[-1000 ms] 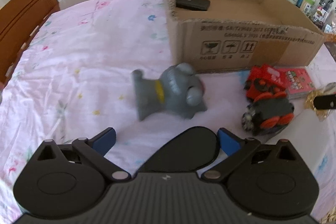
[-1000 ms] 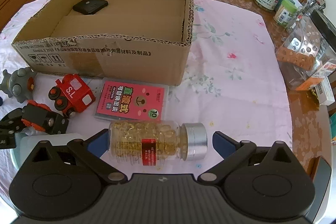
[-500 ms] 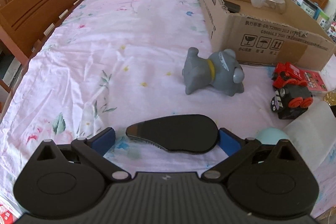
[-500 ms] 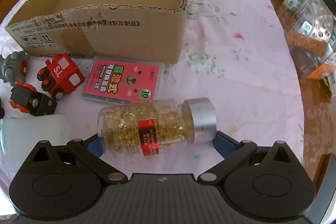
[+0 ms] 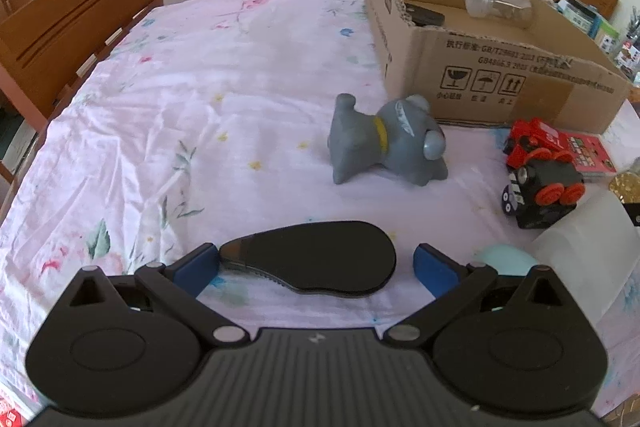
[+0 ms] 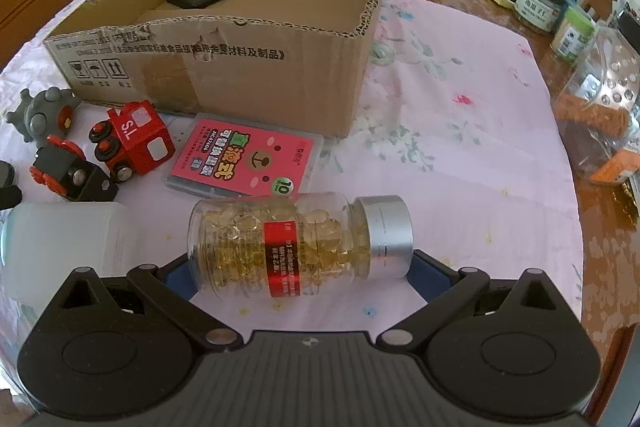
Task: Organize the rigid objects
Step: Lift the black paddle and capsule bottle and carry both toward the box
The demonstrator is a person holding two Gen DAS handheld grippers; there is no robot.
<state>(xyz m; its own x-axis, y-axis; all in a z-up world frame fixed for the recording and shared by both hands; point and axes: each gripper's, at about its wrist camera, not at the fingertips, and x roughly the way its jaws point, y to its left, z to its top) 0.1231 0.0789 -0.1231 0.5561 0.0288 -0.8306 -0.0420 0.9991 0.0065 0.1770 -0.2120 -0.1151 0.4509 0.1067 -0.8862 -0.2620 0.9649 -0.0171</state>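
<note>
Each black plastic two-finger left gripper [image 5: 316, 263] and right gripper [image 6: 298, 265] shows a ribbed central body with a small white mark, round side housings, silver pivot screws, blue-padded fingers.

We see a pale pink tablecloth [image 5: 168, 99] with small floral print. Beside the brown cardboard box [image 6: 248, 67] printed in black lie a grey toy dog [image 5: 384, 143] with yellow collar, a red train [image 6: 134, 141] and a pink card pack [image 6: 248, 159].
</note>
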